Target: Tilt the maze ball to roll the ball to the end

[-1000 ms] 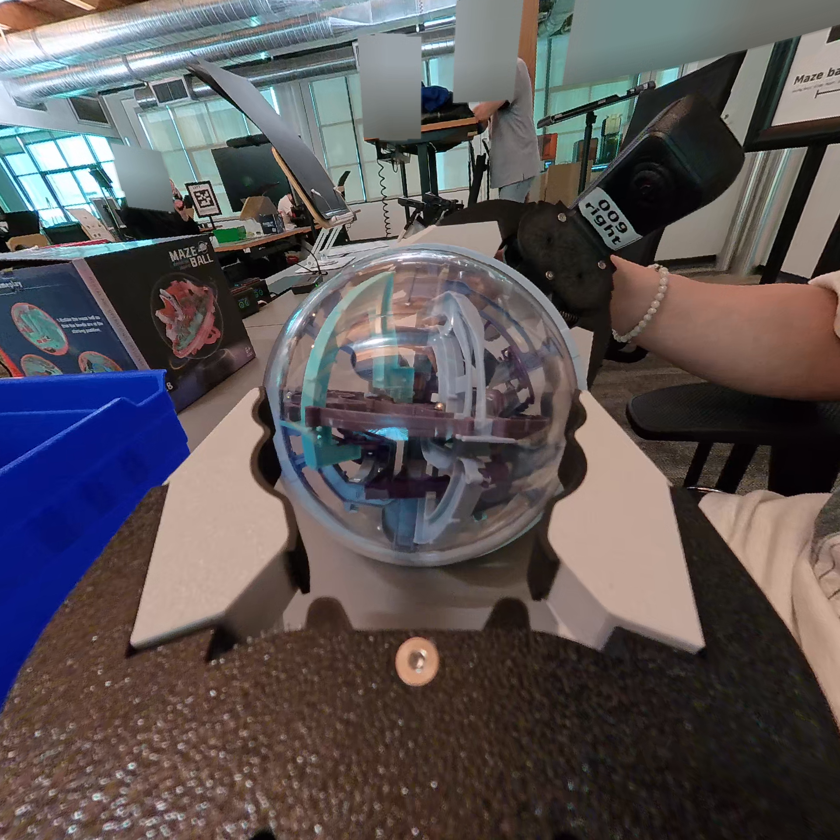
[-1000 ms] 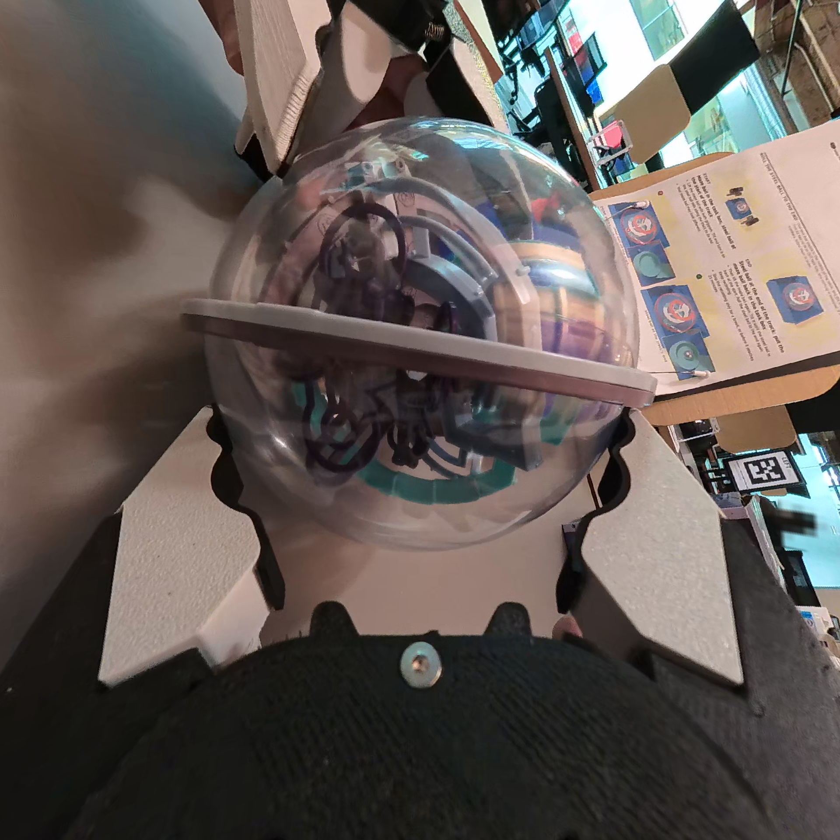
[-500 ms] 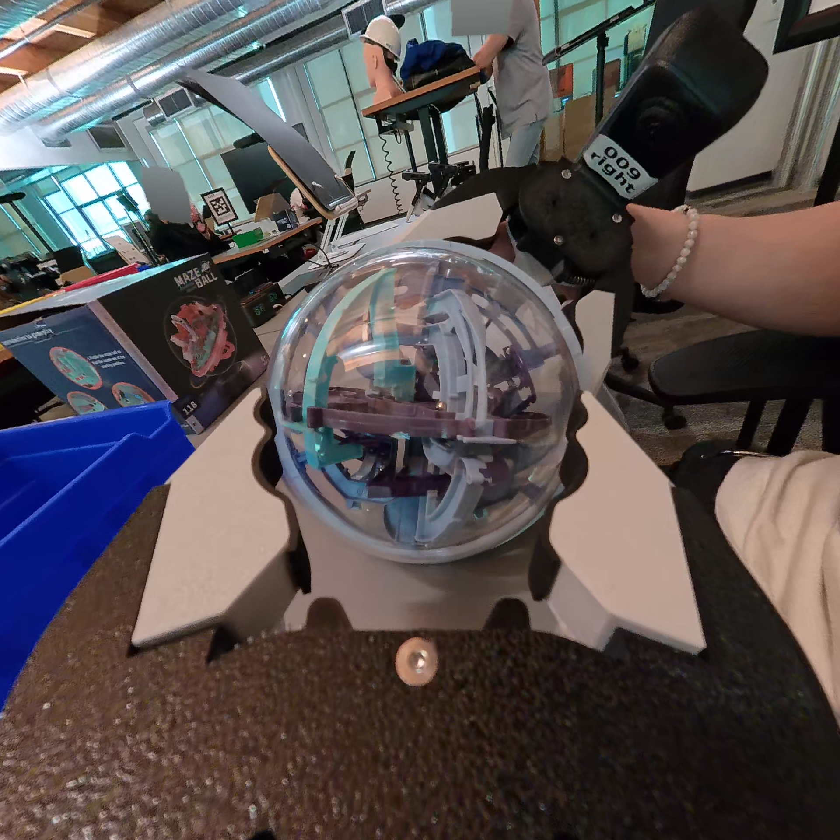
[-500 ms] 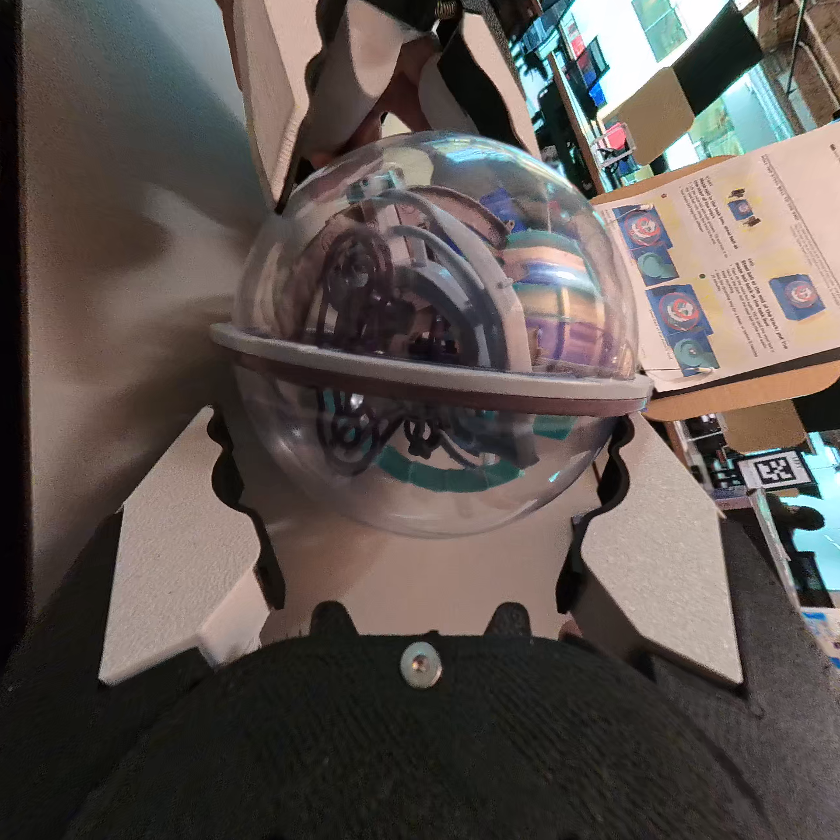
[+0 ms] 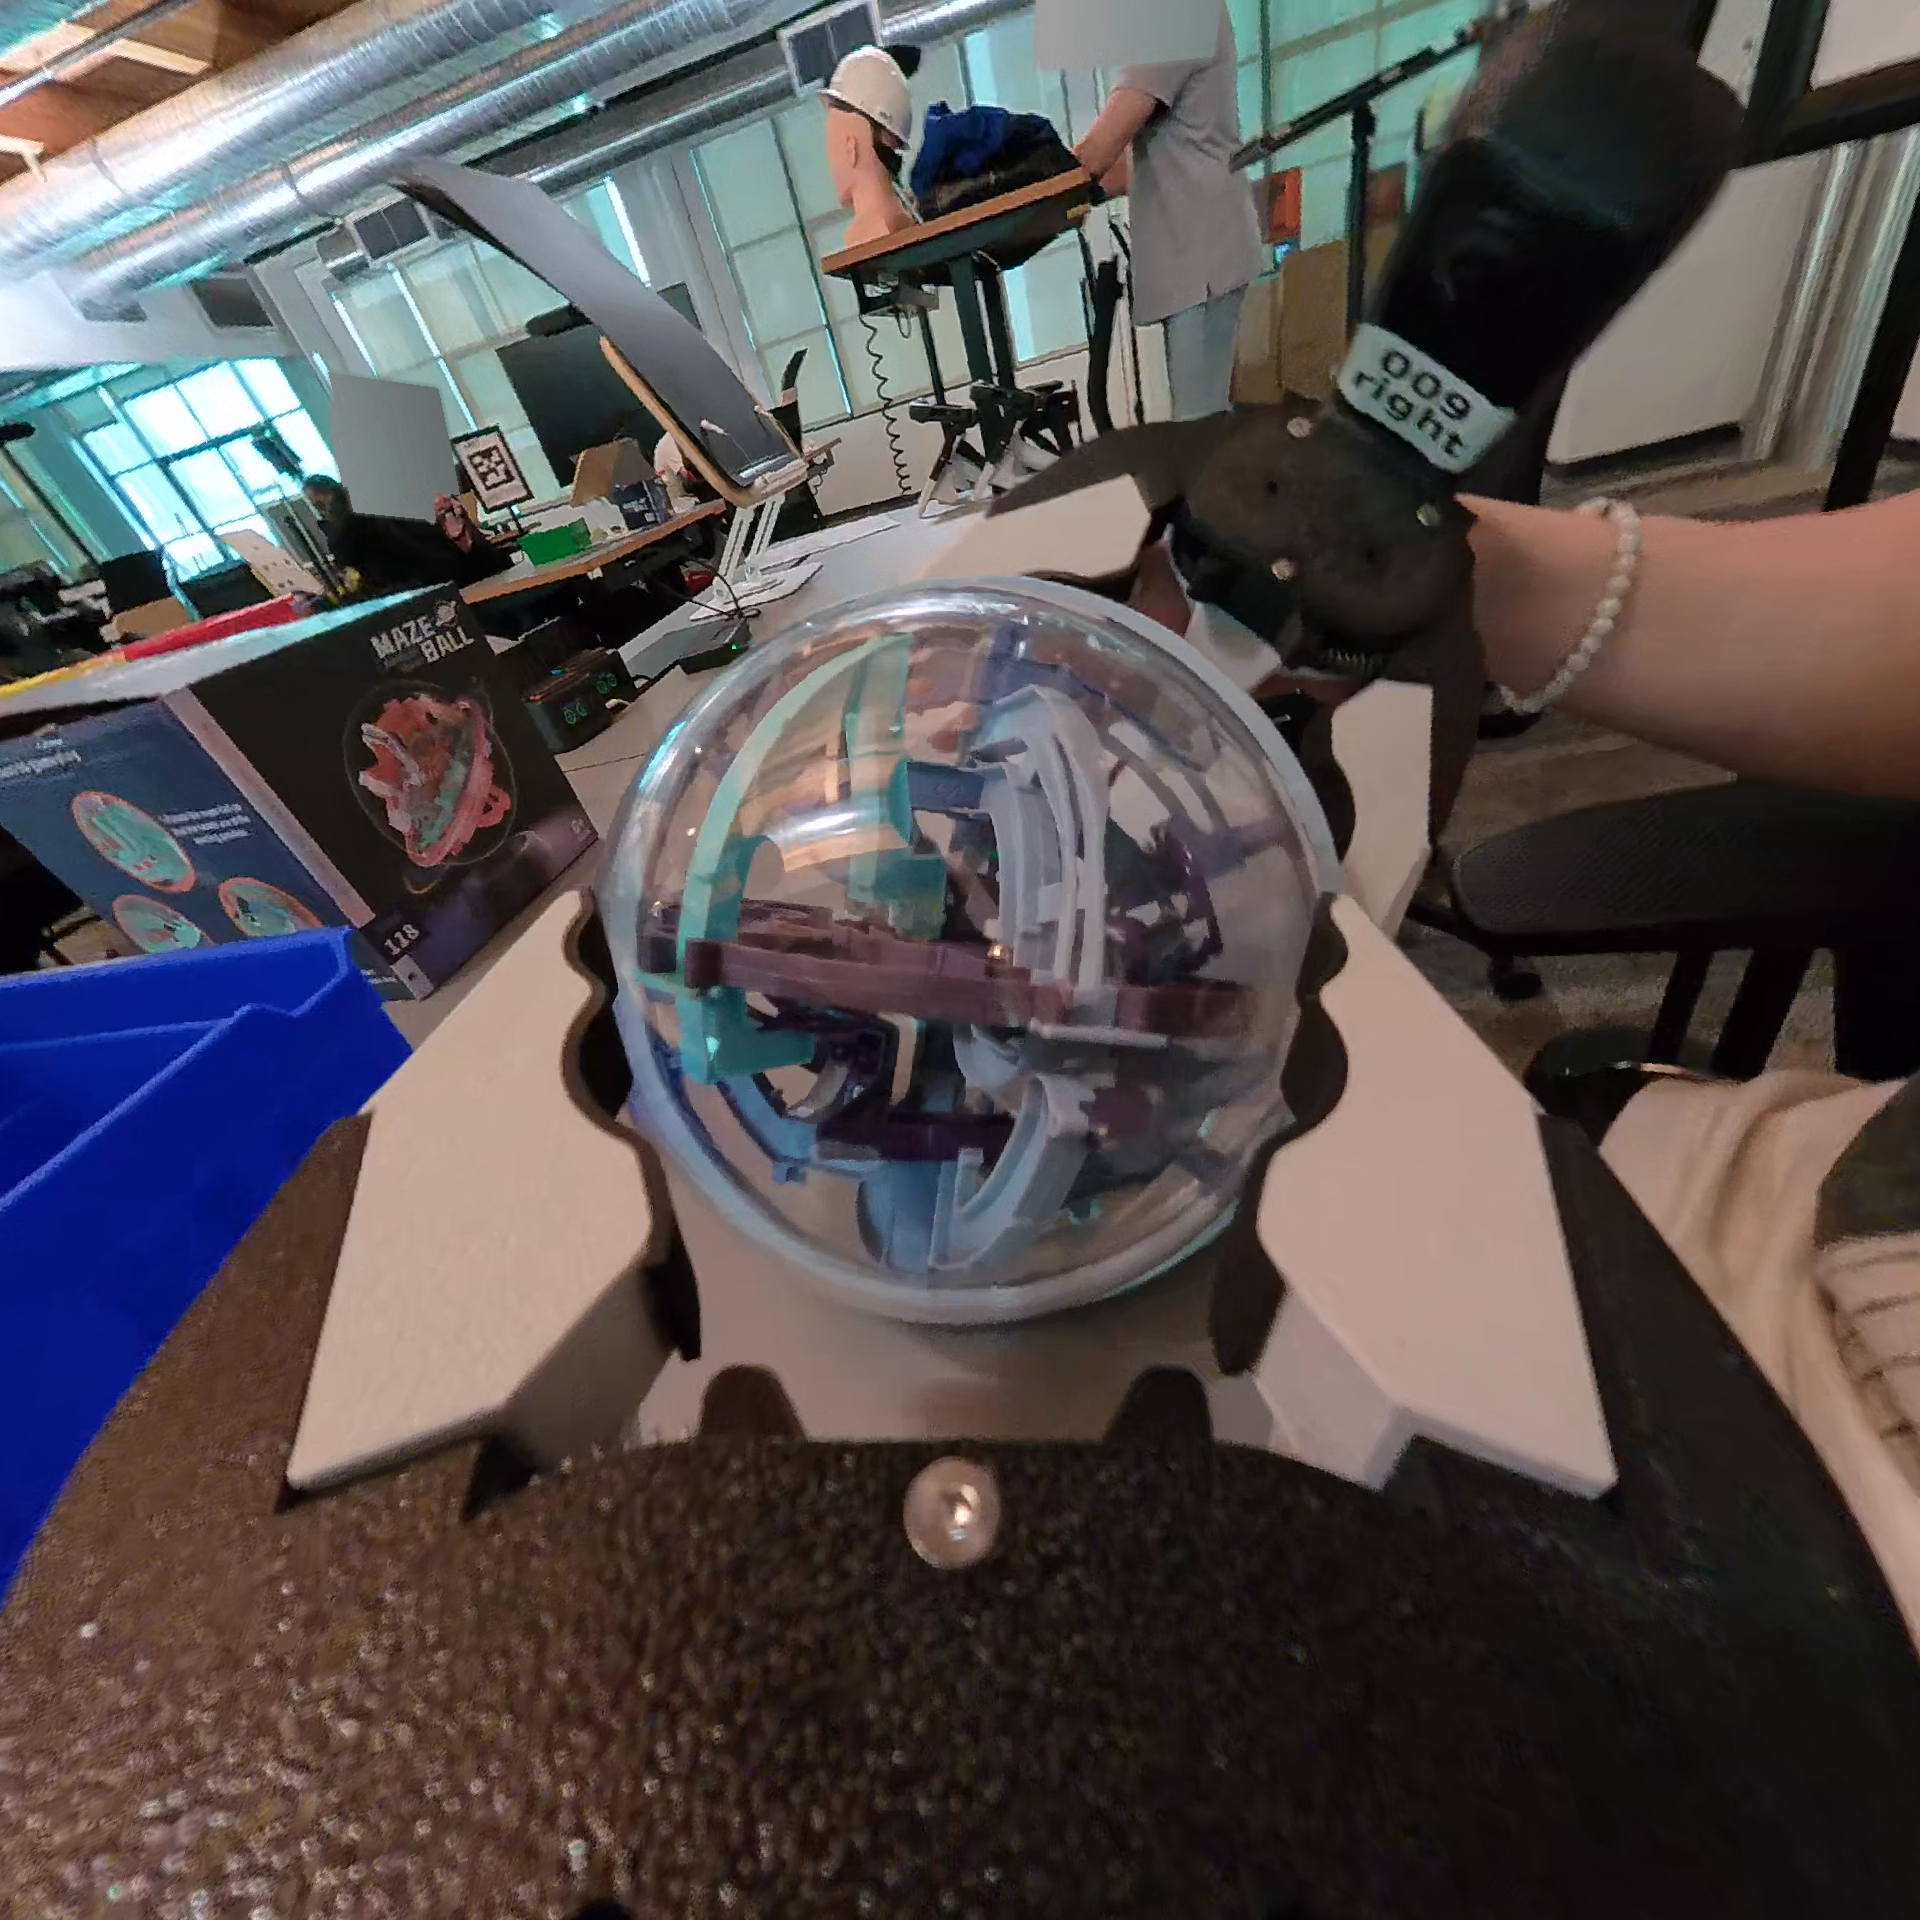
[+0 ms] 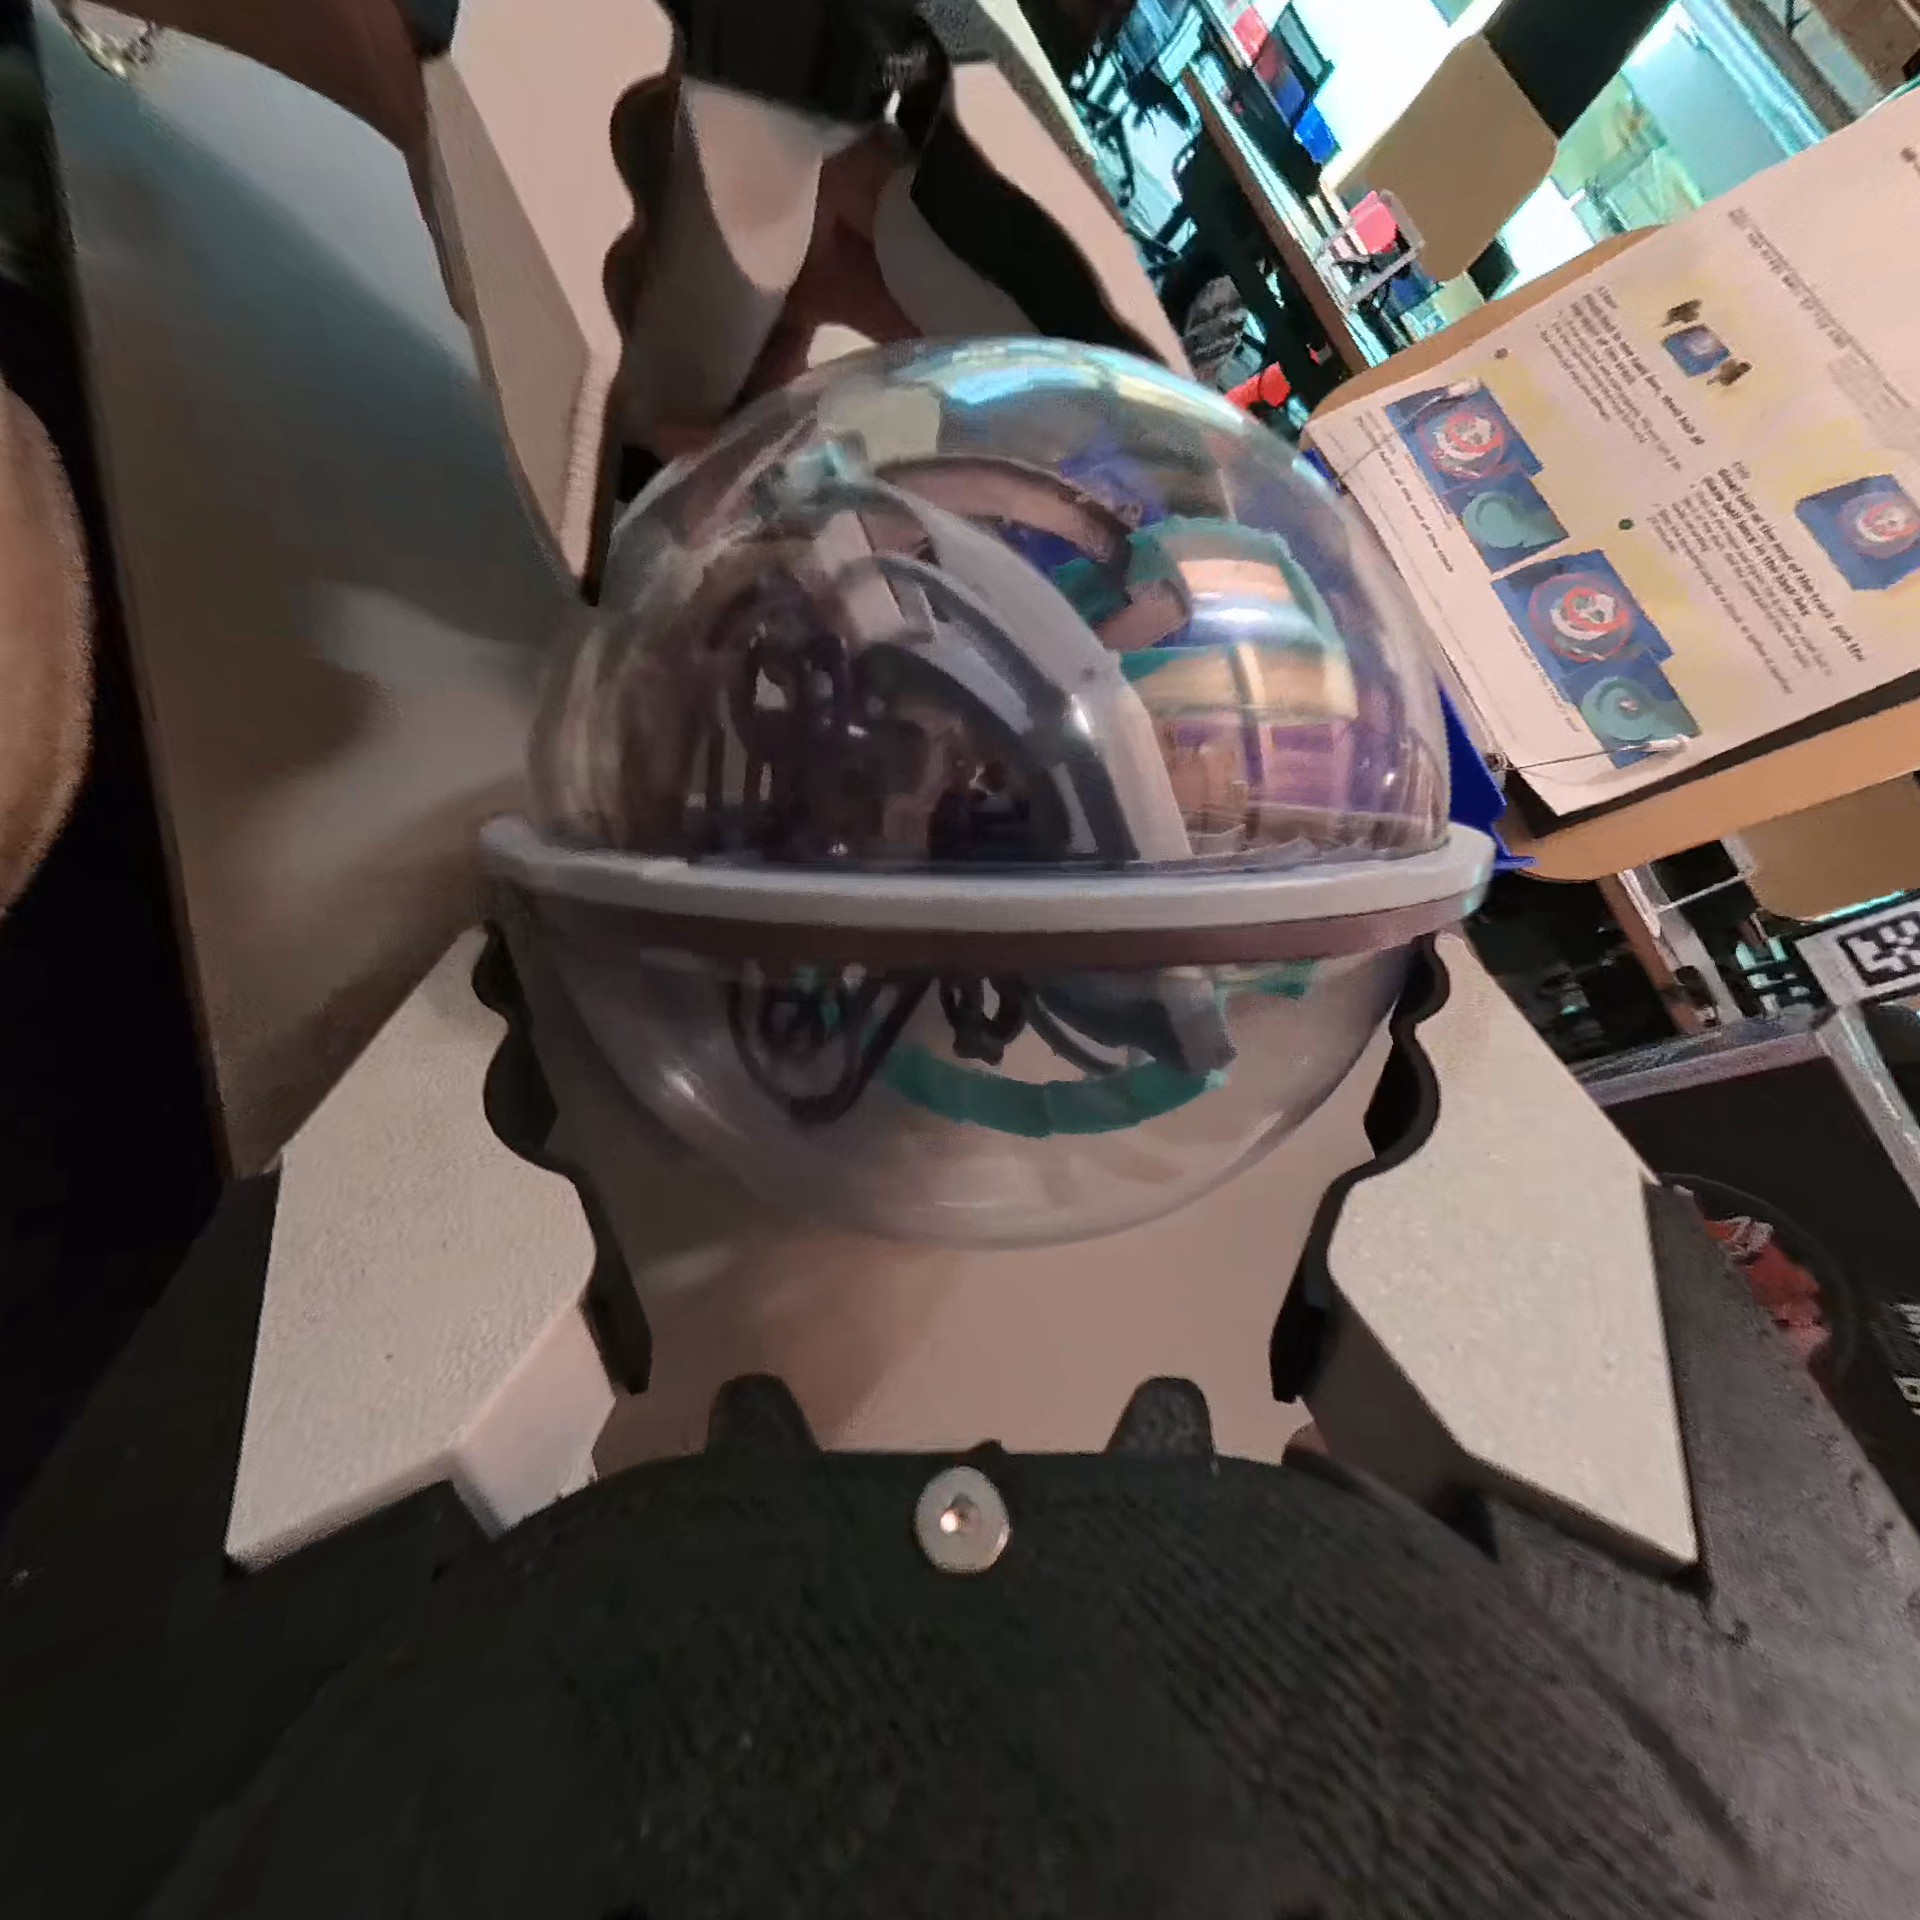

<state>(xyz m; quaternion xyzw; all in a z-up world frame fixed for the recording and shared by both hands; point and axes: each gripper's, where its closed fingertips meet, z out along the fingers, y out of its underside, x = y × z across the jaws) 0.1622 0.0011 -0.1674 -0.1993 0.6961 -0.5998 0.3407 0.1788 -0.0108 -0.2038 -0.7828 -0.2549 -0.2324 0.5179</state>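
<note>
The maze ball (image 5: 956, 956) is a clear sphere with teal, grey and purple tracks inside, held in the air between both grippers. My left gripper (image 5: 956, 935) is shut on it, with both black wavy pads against its sides. A small metal ball (image 5: 996, 950) sits on the purple track near the middle. In the right wrist view the maze ball (image 6: 977, 831) shows a grey rim lying level. My right gripper (image 6: 961, 935) is shut on it at that rim. The right gripper's body (image 5: 1320, 561) shows behind the ball, and the left gripper's fingers (image 6: 520, 343) above it.
A blue bin (image 5: 135, 1091) is at the left, with the maze ball's dark box (image 5: 343, 790) behind it on the grey table (image 5: 644, 748). A person's arm with a bead bracelet (image 5: 1714, 644) holds the right gripper. An office chair (image 5: 1662, 883) is at the right. An instruction sheet (image 6: 1662, 520) hangs on a board.
Both grippers have turned the maze ball together. In the right wrist view its rim went from slanted to level. The left view tipped upward, and both grasps held.
</note>
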